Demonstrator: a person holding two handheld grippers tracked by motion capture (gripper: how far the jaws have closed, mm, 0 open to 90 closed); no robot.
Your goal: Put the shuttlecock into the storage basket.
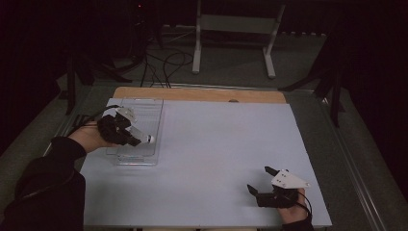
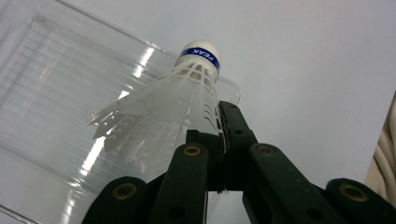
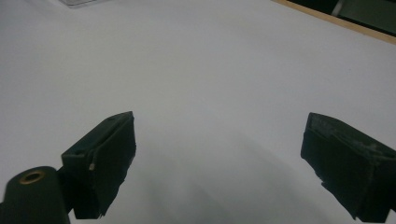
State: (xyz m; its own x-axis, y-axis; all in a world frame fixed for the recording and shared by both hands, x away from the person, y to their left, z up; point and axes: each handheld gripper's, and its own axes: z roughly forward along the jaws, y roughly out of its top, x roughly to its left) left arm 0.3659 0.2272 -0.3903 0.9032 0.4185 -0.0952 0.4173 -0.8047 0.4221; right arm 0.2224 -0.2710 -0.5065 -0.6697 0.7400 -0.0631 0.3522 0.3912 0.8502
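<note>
Over the clear plastic tray [image 1: 144, 108] near the worktop's [image 1: 216, 144] far left corner, the left gripper [image 1: 136, 137] has its fingers [image 2: 236, 126] clamped on the feather skirt of a white shuttlecock [image 2: 187, 88]. The cork, with its blue band, sticks out past the fingertips, above the tray. Down at the near right corner, the right gripper [image 1: 260, 180] rests on the bare worktop, its fingers [image 3: 105, 154] spread wide with nothing between them.

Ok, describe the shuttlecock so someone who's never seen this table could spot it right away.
Look to the left side of the white table, over the clear plastic tray. The left gripper is shut on the shuttlecock: white plastic skirt, white rounded cap with a blue band.
</note>
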